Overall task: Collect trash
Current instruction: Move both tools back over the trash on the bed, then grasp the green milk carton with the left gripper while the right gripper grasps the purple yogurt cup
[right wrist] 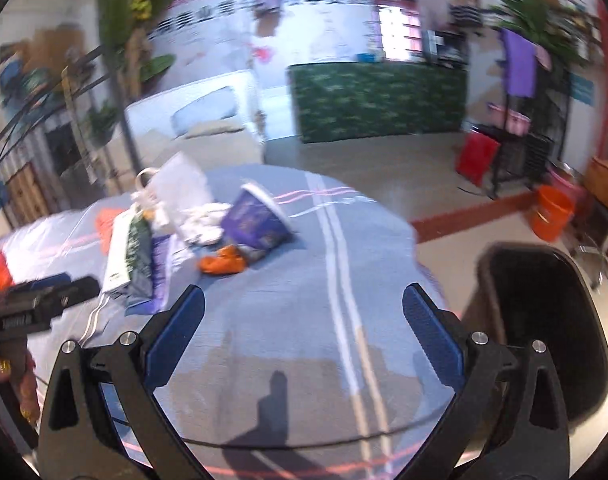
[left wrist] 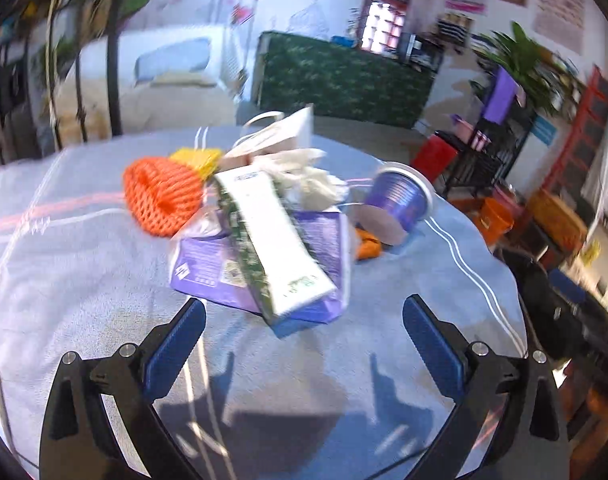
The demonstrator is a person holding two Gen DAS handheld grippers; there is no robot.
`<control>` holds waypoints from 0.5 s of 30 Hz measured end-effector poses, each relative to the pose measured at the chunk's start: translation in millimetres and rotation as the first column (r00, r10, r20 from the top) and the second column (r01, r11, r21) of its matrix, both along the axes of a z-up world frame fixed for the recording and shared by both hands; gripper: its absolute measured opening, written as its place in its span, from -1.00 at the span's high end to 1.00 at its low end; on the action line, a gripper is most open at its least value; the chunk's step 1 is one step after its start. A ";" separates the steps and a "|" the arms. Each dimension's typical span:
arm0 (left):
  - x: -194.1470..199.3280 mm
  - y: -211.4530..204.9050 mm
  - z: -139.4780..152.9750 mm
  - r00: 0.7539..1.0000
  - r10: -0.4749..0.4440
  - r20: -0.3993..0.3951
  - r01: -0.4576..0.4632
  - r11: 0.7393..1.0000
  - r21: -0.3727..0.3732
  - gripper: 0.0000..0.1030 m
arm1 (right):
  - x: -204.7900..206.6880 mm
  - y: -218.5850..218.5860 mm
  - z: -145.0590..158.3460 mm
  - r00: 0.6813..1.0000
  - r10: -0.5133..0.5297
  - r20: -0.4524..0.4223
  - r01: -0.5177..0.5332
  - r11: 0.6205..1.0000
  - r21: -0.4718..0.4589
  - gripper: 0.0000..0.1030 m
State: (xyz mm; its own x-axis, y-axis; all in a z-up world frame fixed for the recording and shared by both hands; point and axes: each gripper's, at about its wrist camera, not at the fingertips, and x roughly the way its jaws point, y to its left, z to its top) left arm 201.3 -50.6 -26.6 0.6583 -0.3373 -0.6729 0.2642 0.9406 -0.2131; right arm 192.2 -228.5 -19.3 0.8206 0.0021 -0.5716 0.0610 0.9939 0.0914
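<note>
The trash is seen heaped together near the middle of the blue tablecloth [left wrist: 83,280], and none of it can be seen in the black bin [right wrist: 544,320] standing just beside the table's right edge, so the collecting is judged barely begun. In the pile are counted one white carton [left wrist: 271,240] lying across one purple packet [left wrist: 207,268], one orange foam net [left wrist: 159,196], one yellow foam net [left wrist: 195,158], one purple tub [left wrist: 396,200] on its side, one white paper bag [left wrist: 279,132], some crumpled tissue [left wrist: 312,180] and one orange scrap [right wrist: 221,262]. The left gripper [left wrist: 304,316] is held just before the carton, fingers wide apart and empty. The right gripper [right wrist: 304,308] is likewise spread, nothing between its fingers.
</note>
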 end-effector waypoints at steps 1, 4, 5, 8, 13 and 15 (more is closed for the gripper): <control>6.7 3.0 -0.1 1.000 0.007 -0.010 -0.007 1.000 -0.013 -0.89 | 4.0 2.9 -0.2 1.000 0.013 -0.004 -0.013 1.000 -0.010 -0.89; 25.4 10.2 -4.3 0.999 0.021 -0.040 -0.022 1.000 -0.014 -0.88 | 19.9 10.1 -0.2 0.998 0.066 -0.019 -0.067 0.997 -0.048 -0.89; 32.2 9.3 -4.8 0.998 0.020 -0.054 -0.021 1.000 -0.020 -0.88 | 25.9 12.6 -1.1 0.996 0.087 -0.030 -0.089 0.994 -0.068 -0.89; 50.0 4.2 -6.2 0.997 0.022 -0.076 -0.023 1.000 -0.013 -0.87 | 43.2 18.4 -2.1 0.988 0.148 -0.040 -0.152 0.979 -0.135 -0.89; 71.4 1.1 -18.3 0.992 0.045 -0.117 -0.039 0.998 0.049 -0.70 | 70.0 18.7 -3.9 0.982 0.177 -0.064 -0.187 0.961 -0.203 -0.89; 75.2 5.0 -24.0 0.989 0.048 -0.138 -0.042 0.998 0.041 -0.53 | 76.9 17.5 -4.1 0.982 0.177 -0.069 -0.187 0.961 -0.201 -0.89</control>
